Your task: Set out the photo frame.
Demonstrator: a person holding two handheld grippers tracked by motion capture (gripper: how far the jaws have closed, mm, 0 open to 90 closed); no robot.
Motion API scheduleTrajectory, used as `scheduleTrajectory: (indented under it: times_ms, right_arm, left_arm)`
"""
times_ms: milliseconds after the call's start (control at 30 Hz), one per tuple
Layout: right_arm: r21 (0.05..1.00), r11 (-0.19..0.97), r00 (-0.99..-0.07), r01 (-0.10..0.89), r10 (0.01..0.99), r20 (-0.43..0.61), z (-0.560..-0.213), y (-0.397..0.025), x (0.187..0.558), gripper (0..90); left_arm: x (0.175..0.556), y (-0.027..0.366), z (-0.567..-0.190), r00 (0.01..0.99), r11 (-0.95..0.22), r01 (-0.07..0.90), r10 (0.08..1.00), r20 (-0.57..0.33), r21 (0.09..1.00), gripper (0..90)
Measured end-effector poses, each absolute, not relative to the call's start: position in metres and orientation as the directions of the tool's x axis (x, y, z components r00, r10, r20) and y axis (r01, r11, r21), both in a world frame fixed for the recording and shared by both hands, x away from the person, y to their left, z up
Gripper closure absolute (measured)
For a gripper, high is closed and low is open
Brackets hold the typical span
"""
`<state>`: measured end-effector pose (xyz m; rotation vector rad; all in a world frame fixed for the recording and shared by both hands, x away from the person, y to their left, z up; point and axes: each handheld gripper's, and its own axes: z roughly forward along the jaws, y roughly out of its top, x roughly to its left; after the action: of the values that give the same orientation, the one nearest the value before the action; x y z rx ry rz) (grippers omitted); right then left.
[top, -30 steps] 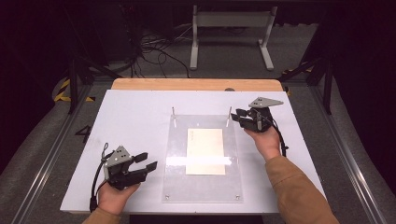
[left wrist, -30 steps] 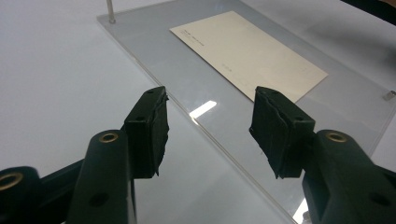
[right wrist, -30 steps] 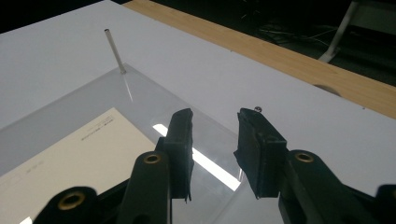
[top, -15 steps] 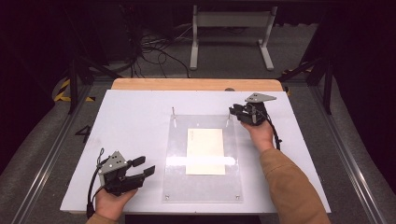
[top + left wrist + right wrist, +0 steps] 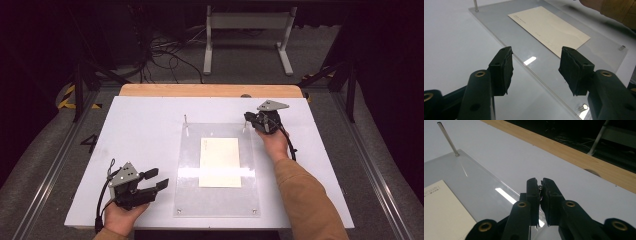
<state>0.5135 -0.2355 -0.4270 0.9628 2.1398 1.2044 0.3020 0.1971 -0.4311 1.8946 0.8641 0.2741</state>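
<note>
While the left gripper (image 5: 154,181) gapes beside the acrylic plate (image 5: 217,200), right gripper (image 5: 540,185) pinching 1 metal pin (image 5: 540,187).

one clear acrylic plate (image 5: 220,200), one cream card (image 5: 219,162), two upright metal pins (image 5: 185,121), two hand-held grippers (image 5: 156,180)

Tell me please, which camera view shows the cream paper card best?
The left gripper view shows the cream card best: close, whole, lying flat on the clear acrylic plate, with faint print visible. The high view shows it whole but small. The right gripper view catches one corner.
</note>
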Motion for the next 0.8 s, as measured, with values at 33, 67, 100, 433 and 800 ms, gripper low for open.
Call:
scheduleTrajectory:
  times_ms: [33,67,100,433,800]
  right_arm:
    - [0.872,0.354,-0.621,0.338,0.780,-0.076,-0.4272,-0.2352,0.5136,83.7]
    - [0.873,0.348,-0.618,0.341,0.783,-0.071,-0.4276,-0.2350,0.5135,84.0]
    - [0.875,0.341,-0.614,0.344,0.786,-0.066,-0.4280,-0.2350,0.5136,84.3]
    - [0.878,0.280,-0.574,0.389,0.819,-0.006,-0.4289,-0.2330,0.5139,86.0]
    - [0.864,0.252,-0.561,0.437,0.827,0.043,-0.4271,-0.2340,0.5194,86.4]
  left_arm:
    - [0.3023,0.1971,-0.4312,0.722,-0.253,0.442,0.669,-0.175,0.860,44.1]
    - [0.3022,0.1970,-0.4313,0.723,-0.254,0.442,0.669,-0.173,0.860,44.1]
    - [0.3022,0.1971,-0.4316,0.723,-0.256,0.442,0.670,-0.172,0.860,44.0]
    - [0.3025,0.1964,-0.4319,0.728,-0.255,0.439,0.663,-0.175,0.862,43.8]
    - [0.3049,0.1963,-0.4318,0.734,-0.248,0.441,0.653,-0.188,0.863,43.7]
